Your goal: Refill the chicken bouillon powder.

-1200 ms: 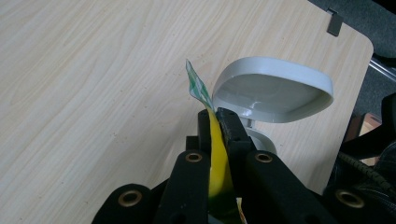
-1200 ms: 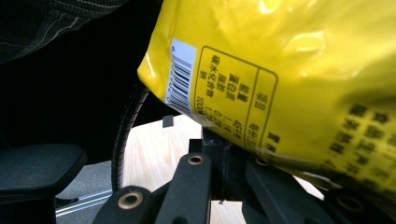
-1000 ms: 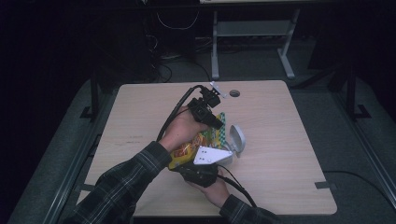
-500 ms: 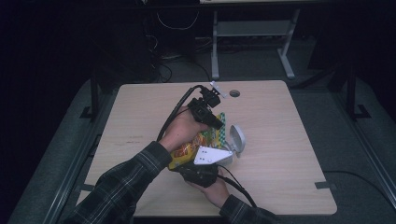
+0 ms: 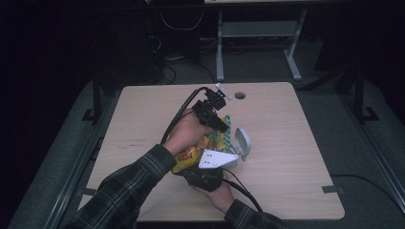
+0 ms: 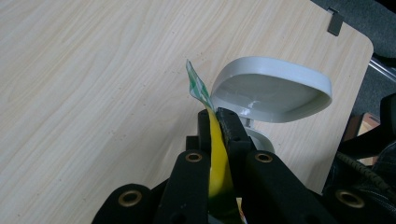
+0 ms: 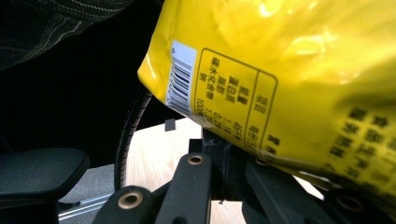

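A yellow snack bag hangs above the middle of the table between both grippers. My left gripper comes down from the far side and is shut on the bag's upper edge, whose green and white corner sticks out past the jaws. My right gripper, under its grey plate, grips from the near side. In the right gripper view the bag's back, with barcode and printed text, sits over my right gripper, which is shut on its lower edge.
A white hinged container with its lid raised stands on the wooden table just right of the bag; its lid is close behind the left jaws. A cable hole lies at the far edge. Black cables trail from both grippers.
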Tool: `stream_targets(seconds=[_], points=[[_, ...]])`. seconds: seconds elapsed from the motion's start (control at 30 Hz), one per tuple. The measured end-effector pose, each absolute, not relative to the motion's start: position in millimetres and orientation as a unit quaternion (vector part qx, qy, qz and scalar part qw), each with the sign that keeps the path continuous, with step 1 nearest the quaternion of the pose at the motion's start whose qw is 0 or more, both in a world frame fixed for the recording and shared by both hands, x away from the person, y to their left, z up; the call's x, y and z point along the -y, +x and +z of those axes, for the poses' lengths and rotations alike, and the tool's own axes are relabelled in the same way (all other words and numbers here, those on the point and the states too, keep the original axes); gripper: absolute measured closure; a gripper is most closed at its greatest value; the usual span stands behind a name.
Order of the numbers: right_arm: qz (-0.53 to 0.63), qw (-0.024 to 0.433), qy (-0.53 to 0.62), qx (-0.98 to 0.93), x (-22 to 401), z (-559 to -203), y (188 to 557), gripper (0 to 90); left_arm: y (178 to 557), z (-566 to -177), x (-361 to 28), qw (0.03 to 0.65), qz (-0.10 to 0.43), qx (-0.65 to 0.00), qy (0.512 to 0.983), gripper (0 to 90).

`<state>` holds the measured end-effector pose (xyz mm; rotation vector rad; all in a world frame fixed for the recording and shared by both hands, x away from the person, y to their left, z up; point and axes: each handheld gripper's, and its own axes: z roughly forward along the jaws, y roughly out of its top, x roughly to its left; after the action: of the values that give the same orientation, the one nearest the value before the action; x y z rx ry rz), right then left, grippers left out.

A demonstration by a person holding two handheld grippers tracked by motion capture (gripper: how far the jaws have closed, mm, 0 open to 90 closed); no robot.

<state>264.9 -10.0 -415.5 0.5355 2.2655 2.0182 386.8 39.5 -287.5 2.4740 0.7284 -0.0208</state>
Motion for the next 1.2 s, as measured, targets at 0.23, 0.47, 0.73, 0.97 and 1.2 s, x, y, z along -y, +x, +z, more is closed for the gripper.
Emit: stream_targets(seconds=[0.23, 0.47, 0.73, 0.97, 1.2], points=[[0.656, 0.030, 0.174, -0.734, 10.3, -415.1, 264.8, 90.0, 386.6, -287.5, -39.0, 0.277, -0.009, -0.273, 0.921, 89.7], [0.657, 0.030, 0.173, -0.733, 10.7, -414.8, 265.0, 90.0, 386.7, -288.2, -38.9, 0.278, -0.012, -0.274, 0.921, 89.7], [0.659, 0.034, 0.172, -0.732, 12.0, -413.6, 265.5, 90.0, 386.1, -289.7, -37.3, 0.281, -0.012, -0.275, 0.920, 89.7], [0.658, 0.033, 0.171, -0.733, 11.4, -413.5, 265.5, 90.0, 386.2, -289.4, -38.8, 0.281, -0.012, -0.274, 0.920, 89.7], [0.657, 0.032, 0.171, -0.733, 11.0, -413.6, 265.2, 90.0, 386.5, -289.5, -40.3, 0.281, -0.013, -0.276, 0.919, 89.7]])
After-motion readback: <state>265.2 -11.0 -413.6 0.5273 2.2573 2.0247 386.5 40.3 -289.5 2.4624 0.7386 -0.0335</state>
